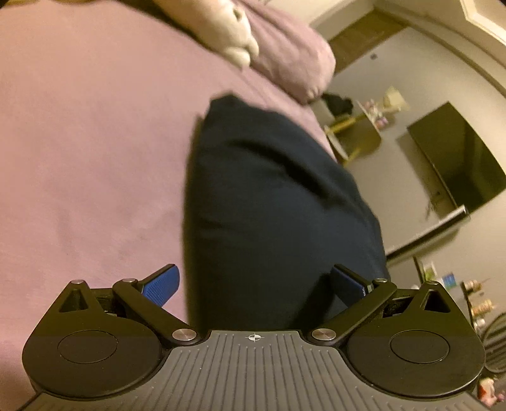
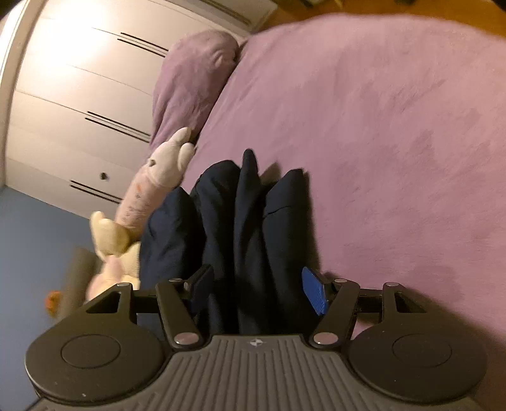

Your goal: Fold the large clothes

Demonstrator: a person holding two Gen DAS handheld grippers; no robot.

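Observation:
A dark navy garment [image 1: 272,196] lies on the purple bed sheet [image 1: 88,151], stretching away from my left gripper [image 1: 253,284]. The left gripper's blue pads stand wide apart with the near end of the cloth between them, not pinched. In the right wrist view the same garment [image 2: 240,221] is bunched into several upright folds on the sheet [image 2: 379,126]. My right gripper [image 2: 256,287] is open, its blue pads on either side of the folds, and the cloth runs between them.
A purple pillow [image 1: 294,60] and a pale plush toy [image 1: 227,28] lie at the head of the bed. The plush toys [image 2: 151,189] sit left of the garment in the right wrist view. A dark TV [image 1: 455,158], a side table [image 1: 357,136] and white wardrobe doors [image 2: 79,95] border the bed.

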